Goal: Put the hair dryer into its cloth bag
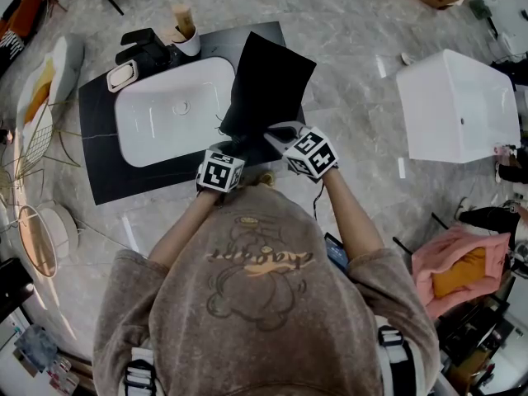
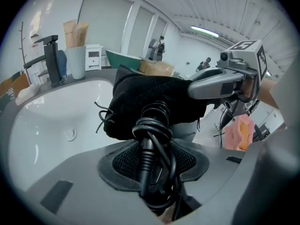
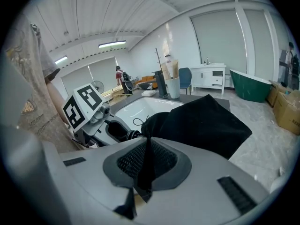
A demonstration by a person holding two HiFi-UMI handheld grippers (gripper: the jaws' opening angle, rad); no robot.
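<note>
Left gripper [image 2: 154, 170]: clamped partway shut on the coiled cord [image 2: 152, 125], black loops bulging out between the pads, a firm hold by the look of it.
Right gripper [image 3: 143, 172]: pinched almost fully closed on a fold of the cloth bag [image 3: 206, 123], thin black fabric trapped in the gap.
Hair dryer: body not seen in any view; judged already down inside the bag, with only the cord bundle left outside at the mouth.
Bag's place: held up over the front edge of the countertop [image 1: 99, 130], just right of the sink basin [image 1: 157, 130].
Bag's long axis: ran from the mouth, down by both grippers, up and away toward the back right corner.
Bag mouth: lay dead ahead of the left jaws, touching the far end of the bundle.
Cord's long axis: ran straight from those jaws into the mouth, in line with the bag's length.
Nearer hand: left, already on the cord; right just beside it, holding the rim.
Next move, as a guess: called for a short push straight ahead, no turning needed.
Drawstring [image 2: 104, 118]: dangled loose on the basin side of the mouth; could snag on the way in.
Marker cube [image 1: 312, 153]: carried only black-and-white squares, no words.
Sweatshirt [image 1: 256, 304]: bore a cartoon print with lettering too blurred to read.
Other brands or labels: none made out anywhere.
</note>
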